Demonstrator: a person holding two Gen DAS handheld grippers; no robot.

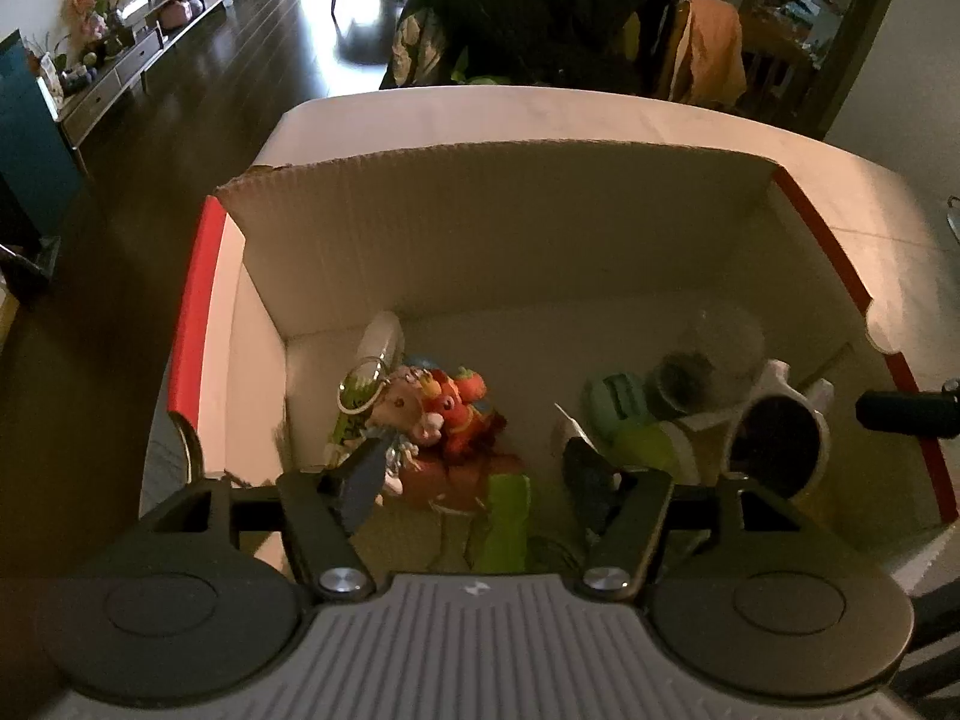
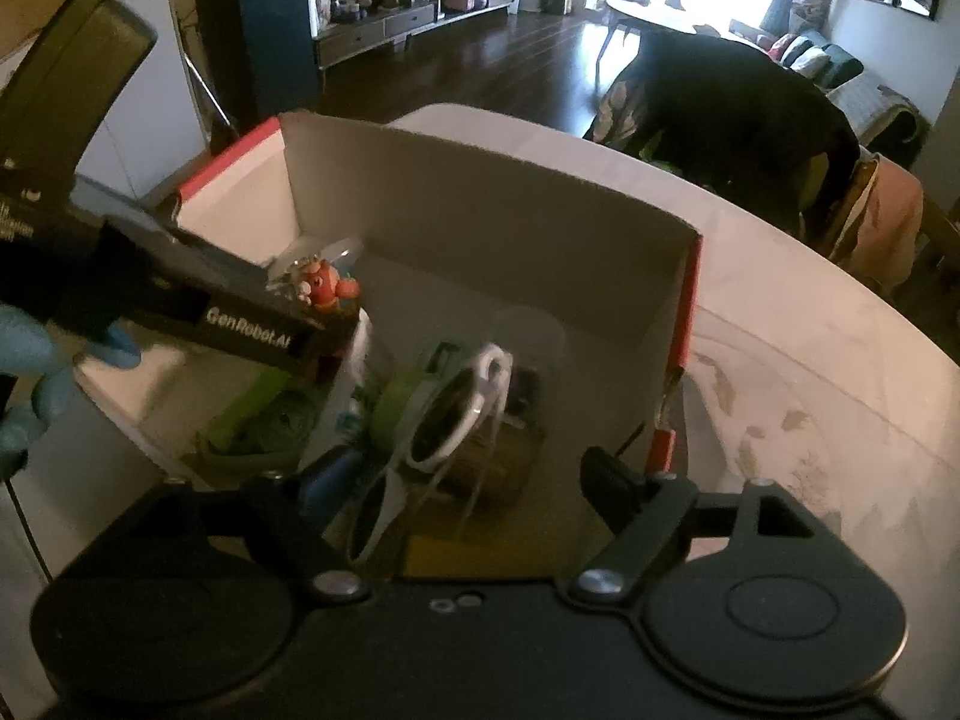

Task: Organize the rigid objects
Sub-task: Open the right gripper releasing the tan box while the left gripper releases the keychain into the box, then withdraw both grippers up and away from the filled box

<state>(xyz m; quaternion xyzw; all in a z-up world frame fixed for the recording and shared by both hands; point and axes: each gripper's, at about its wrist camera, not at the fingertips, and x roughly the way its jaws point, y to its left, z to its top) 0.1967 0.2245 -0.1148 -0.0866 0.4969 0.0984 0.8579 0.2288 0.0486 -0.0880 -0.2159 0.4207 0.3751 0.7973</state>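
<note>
An open cardboard box (image 1: 480, 222) with red edges stands on a white table; it also shows in the right wrist view (image 2: 480, 222). Inside lie an orange and pink toy figure set (image 1: 441, 408), a green roll (image 1: 618, 408), a clear round piece (image 1: 720, 342) and a white mug (image 1: 780, 444). My left gripper (image 1: 474, 474) is open over the box, above the toys. My right gripper (image 2: 474, 474) is open over the box, with the white mug (image 2: 456, 420) between its fingers, not clamped. The left gripper's body (image 2: 180, 294) crosses the right wrist view.
The white table (image 2: 810, 360) extends right of the box. A chair draped with dark cloth (image 1: 528, 18) stands behind the table. A dark wood floor (image 1: 240, 78) and a low sideboard (image 1: 120, 72) lie to the left. A blue-gloved hand (image 2: 30, 390) holds the left gripper.
</note>
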